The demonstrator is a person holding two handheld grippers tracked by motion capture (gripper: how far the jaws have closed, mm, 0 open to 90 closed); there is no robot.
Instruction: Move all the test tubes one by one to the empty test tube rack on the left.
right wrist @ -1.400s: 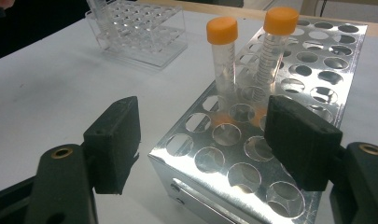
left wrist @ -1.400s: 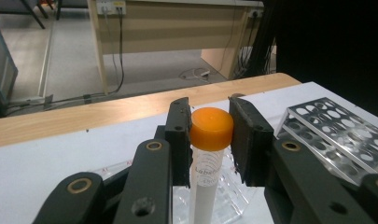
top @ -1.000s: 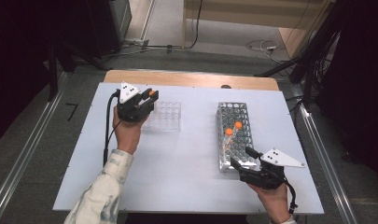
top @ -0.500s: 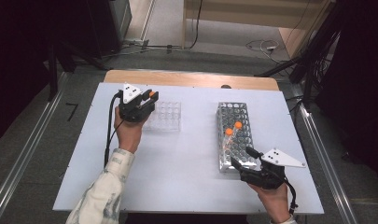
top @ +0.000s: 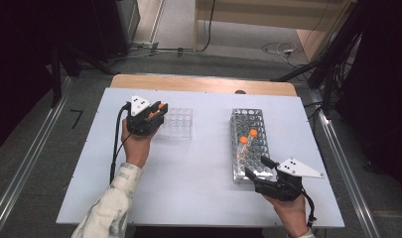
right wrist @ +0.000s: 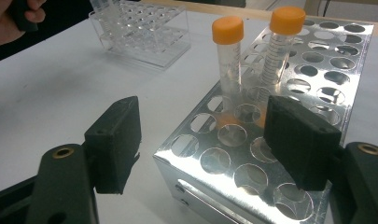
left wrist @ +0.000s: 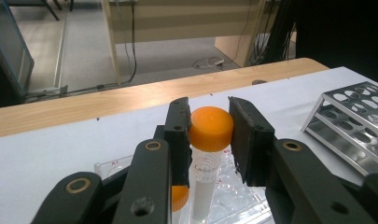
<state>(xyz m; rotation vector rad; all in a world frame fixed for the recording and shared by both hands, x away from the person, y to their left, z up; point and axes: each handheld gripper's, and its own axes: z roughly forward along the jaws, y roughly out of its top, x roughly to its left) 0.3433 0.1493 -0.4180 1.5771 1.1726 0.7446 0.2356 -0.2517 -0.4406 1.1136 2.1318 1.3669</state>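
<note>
My left gripper [top: 158, 111] [left wrist: 209, 140] is shut on the cap of an orange-capped tube [left wrist: 211, 125] that stands upright over the left part of a clear plastic rack [top: 179, 124] [left wrist: 245, 201]. A second orange cap [left wrist: 178, 196] shows low beside it. My right gripper [top: 256, 171] [right wrist: 205, 144] is open at the near end of a metal rack [top: 260, 124] [right wrist: 200, 140], with its jaws on either side of the rack's near corner and nothing between them. Two orange-capped tubes [right wrist: 227, 30] [right wrist: 287, 21] stand in the metal rack's middle rows [top: 253, 132].
The white table top [top: 198, 178] has free room between the two racks and in front of them. A wooden strip [top: 203, 84] runs along the far edge. Metal rails and cables lie on the floor beyond. The other hand [right wrist: 18, 18] shows far off in the right gripper view.
</note>
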